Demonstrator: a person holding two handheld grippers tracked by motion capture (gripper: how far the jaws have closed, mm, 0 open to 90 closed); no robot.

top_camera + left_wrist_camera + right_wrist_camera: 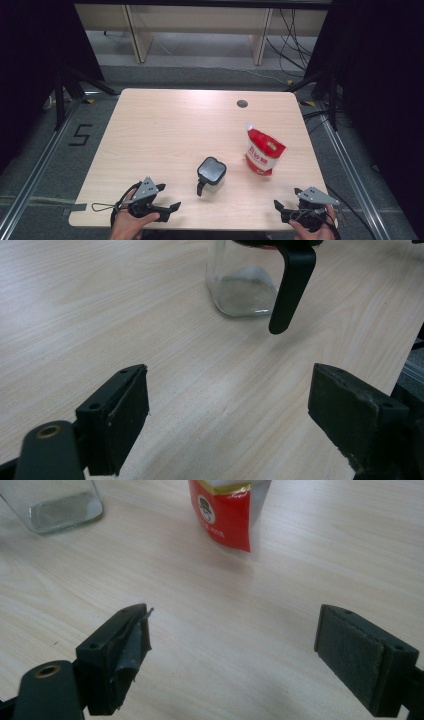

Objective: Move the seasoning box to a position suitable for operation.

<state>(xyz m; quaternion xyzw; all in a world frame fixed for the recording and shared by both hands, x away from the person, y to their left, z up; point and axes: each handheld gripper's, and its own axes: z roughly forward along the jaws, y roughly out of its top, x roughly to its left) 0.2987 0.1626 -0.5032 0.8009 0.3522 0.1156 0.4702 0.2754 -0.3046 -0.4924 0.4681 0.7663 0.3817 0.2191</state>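
- Glass jug (212, 170) with a black handle stands upright on the table (165, 130), toward its near edge.
- Red pouch (263, 151) stands just right of the jug, apart from it.
- Left gripper (167, 209), near-left of the jug: jaws spread wide, holding nothing.
- Right gripper (281, 209), near-right of the jug: jaws spread wide, holding nothing.

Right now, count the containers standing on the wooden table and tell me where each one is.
2. The clear glass jug with a black handle stands near the table's middle front; the red and white pouch stands just to its right. Nothing seems hidden.
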